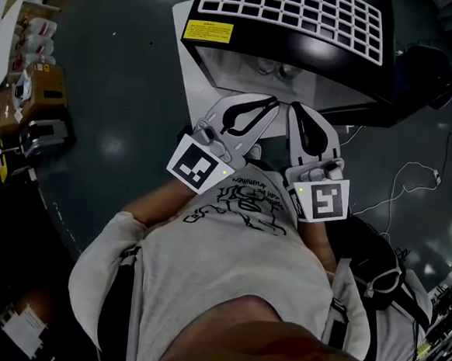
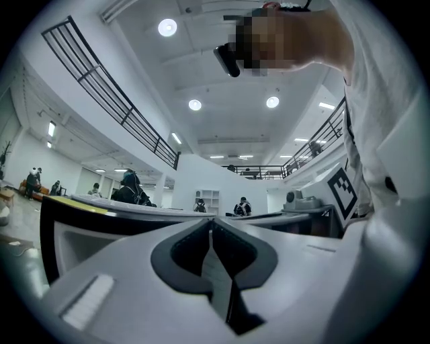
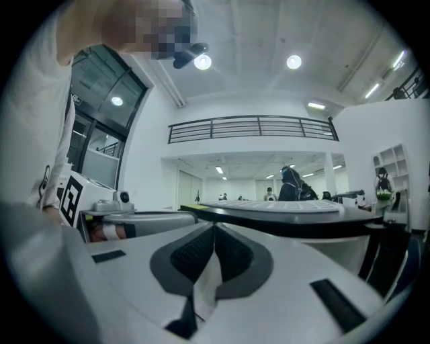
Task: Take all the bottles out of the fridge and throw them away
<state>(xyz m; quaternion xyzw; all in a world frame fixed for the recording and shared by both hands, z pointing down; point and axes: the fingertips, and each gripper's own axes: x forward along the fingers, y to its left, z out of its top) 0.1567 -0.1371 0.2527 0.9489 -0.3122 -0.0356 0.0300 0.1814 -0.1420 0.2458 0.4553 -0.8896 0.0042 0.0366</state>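
I have both tongs held side by side in front of the person's grey shirt [image 1: 237, 239], pointing level toward the fridge [image 1: 294, 14], and their tips almost meet. The left tongs [image 1: 271, 103] are clenched on nothing: in the left gripper view their dark pads [image 2: 195, 252] press together along one seam, with only the hall beyond the left tongs [image 2: 211, 222]. The right tongs [image 1: 295, 110] are clenched and empty in the same way, and the right gripper view shows their pads [image 3: 232, 255] meeting edge to edge at the tip of the right tongs [image 3: 215, 227]. The fridge is a low black box with a white grid on top and a yellow label [image 1: 209, 31] at the corner on the left tongs' side. It sits just ahead of both tips, close but not touching. From each pair of tongs its black-edged top [image 2: 80, 211] [image 3: 289, 215] runs across at about jaw height. No view shows what is inside it, so I cannot place the bottles. Each gripper view also shows the other pair's marker cube [image 2: 342, 191] [image 3: 70, 195] right beside it. A thin white cable [image 1: 413, 179] lies on the dark floor [image 1: 124, 90], well out beyond the right tongs.
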